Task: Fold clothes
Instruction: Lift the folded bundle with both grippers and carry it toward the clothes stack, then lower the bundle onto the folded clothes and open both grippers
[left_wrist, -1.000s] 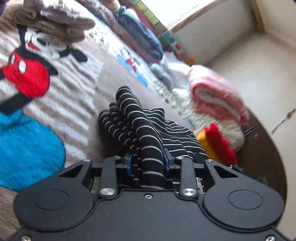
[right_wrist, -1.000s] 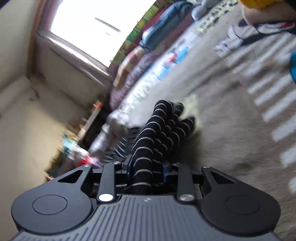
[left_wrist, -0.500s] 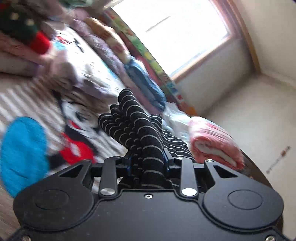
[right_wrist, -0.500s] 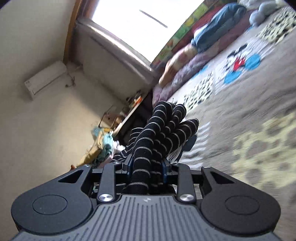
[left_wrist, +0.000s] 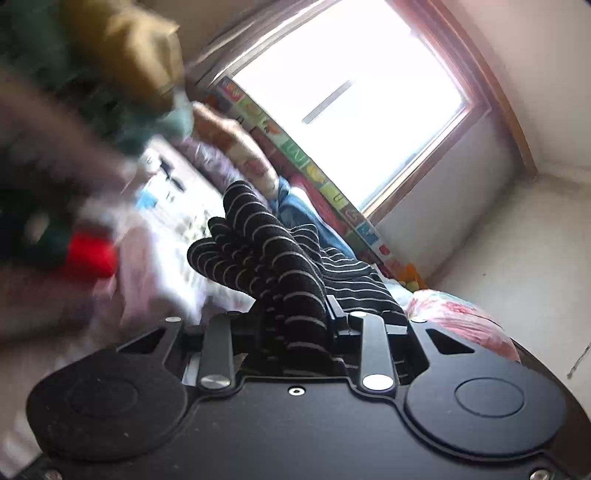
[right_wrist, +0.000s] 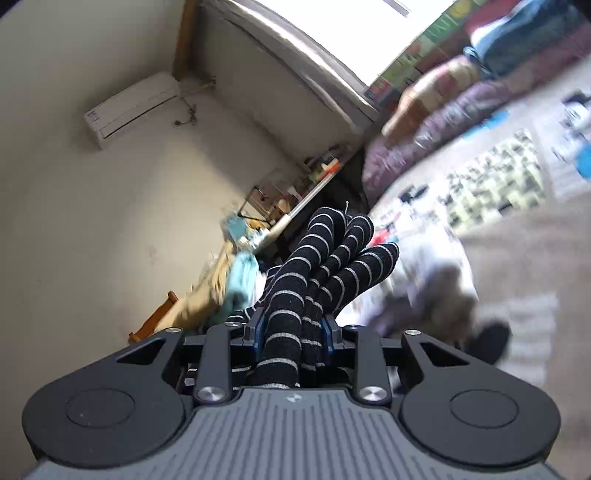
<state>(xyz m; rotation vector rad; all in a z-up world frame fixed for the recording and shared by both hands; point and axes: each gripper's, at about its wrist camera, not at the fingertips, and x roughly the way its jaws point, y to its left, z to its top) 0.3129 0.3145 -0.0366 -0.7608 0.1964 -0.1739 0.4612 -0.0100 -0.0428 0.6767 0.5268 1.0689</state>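
Observation:
A black garment with thin white stripes (left_wrist: 273, 258) is bunched between the fingers of my left gripper (left_wrist: 291, 314), which is shut on it. More of the fabric trails off to the right and down behind the gripper body. In the right wrist view another bunched part of the striped garment (right_wrist: 325, 266) sticks out past my right gripper (right_wrist: 293, 332), also shut on it, blue pads pressing the cloth from both sides. Both grippers are lifted above the bed and point about level toward the window wall.
A patterned bed cover (right_wrist: 517, 229) lies below. Blurred stacked clothes (left_wrist: 85, 236) fill the left of the left wrist view, and a pink folded blanket (left_wrist: 458, 314) sits at right. Pillows (right_wrist: 443, 122) line the window (left_wrist: 347, 99). A cluttered shelf (right_wrist: 291, 199) stands by the wall.
Both grippers rose and swung away from the bed cover toward the window and wall, carrying the striped garment. Their grip on the cloth looks the same.

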